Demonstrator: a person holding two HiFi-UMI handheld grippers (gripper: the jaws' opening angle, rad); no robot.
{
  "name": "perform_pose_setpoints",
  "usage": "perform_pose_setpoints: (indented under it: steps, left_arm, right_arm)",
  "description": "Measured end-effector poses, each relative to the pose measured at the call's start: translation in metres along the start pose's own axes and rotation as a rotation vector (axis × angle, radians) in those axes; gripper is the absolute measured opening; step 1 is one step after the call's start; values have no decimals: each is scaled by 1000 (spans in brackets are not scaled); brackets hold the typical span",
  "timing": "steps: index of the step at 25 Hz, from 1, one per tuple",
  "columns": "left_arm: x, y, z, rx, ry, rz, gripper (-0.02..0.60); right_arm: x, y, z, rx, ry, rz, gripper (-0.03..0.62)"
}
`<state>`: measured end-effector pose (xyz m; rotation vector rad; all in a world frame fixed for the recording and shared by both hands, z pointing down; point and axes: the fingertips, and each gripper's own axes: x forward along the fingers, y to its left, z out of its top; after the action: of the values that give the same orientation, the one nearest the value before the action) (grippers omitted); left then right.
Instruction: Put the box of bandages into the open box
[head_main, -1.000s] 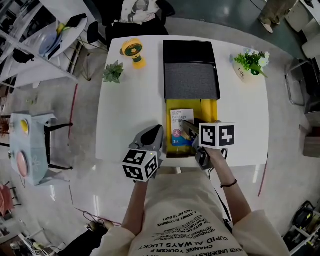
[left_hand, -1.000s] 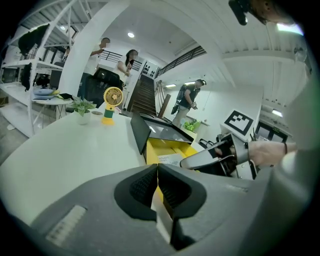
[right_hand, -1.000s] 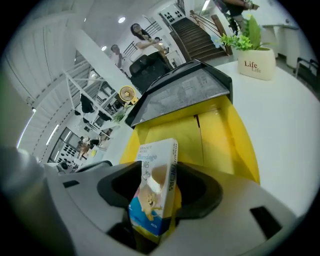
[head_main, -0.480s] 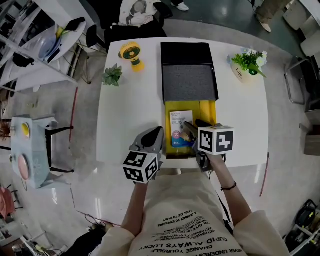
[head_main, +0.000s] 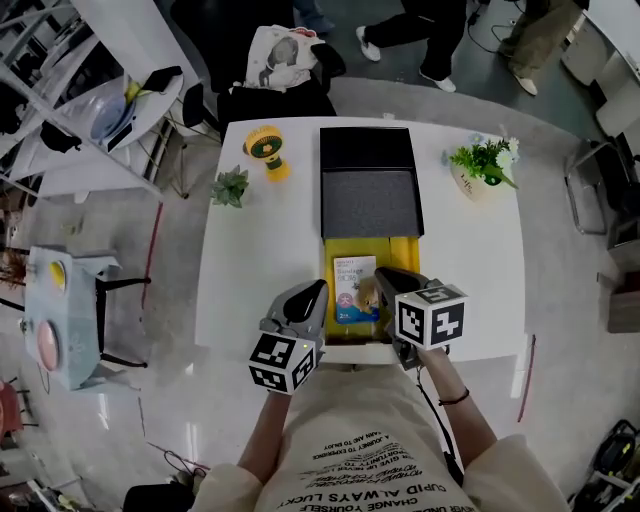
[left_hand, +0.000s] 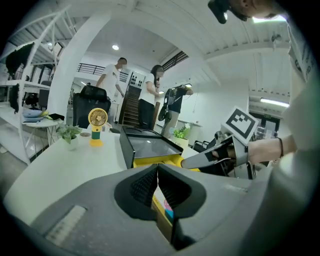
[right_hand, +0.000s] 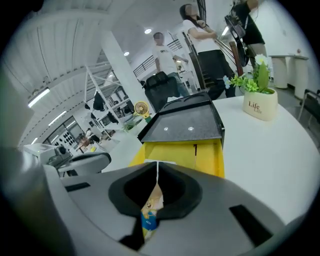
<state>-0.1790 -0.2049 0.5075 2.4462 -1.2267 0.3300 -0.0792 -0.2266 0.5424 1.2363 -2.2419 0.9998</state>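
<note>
The open box (head_main: 408, 262) lies on the white table (head_main: 260, 250), its yellow inside showing and its black lid (head_main: 368, 180) folded back. The box of bandages (head_main: 350, 287) lies flat inside it at the left, also visible under the jaws in the right gripper view (right_hand: 149, 212). My right gripper (head_main: 381, 273) hovers over the box's near right part; its jaws have just been closing and now stand shut with nothing between them (right_hand: 157, 167). Left of the box's near corner, my left gripper (head_main: 313, 291) is shut and holds nothing (left_hand: 157, 169).
A yellow desk fan (head_main: 265, 150) and a small green plant (head_main: 230, 186) stand at the table's far left. A plant in a white pot (head_main: 480, 166) stands at the far right. People stand beyond the table, near a chair with a bag (head_main: 283, 58).
The right gripper's jaws, open over the bandage box a second ago, have shut. Both grippers have lifted a little. The bandage box stays in the yellow box.
</note>
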Motion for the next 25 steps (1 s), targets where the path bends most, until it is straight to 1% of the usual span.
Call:
perform_pose_setpoints:
  steps: [6,9,12,15,19,25]
  left_arm:
    - [-1,-4,25,39,-52,10,23]
    - [-2,-8,37,60,-77,15,21]
    - [-5,-13,48,82,-103,13,22]
    - [-10,-13,59,99,-136,29,22]
    - [-16,-10,75,120,-185,59,22]
    - [-25,-3,97,149,-236,95,21]
  right_arm:
    - [-19,10,19,-84,-94,66,6]
    - [-32,14,33,-94,-161,107,5]
    - [-43,16,48,-111,-232,130,5]
    - [-55,16,64,-122,-305,144,5]
    - [-72,13,85,-112,-409,156,5]
    - [-93,6,108,-144,-517,126,5]
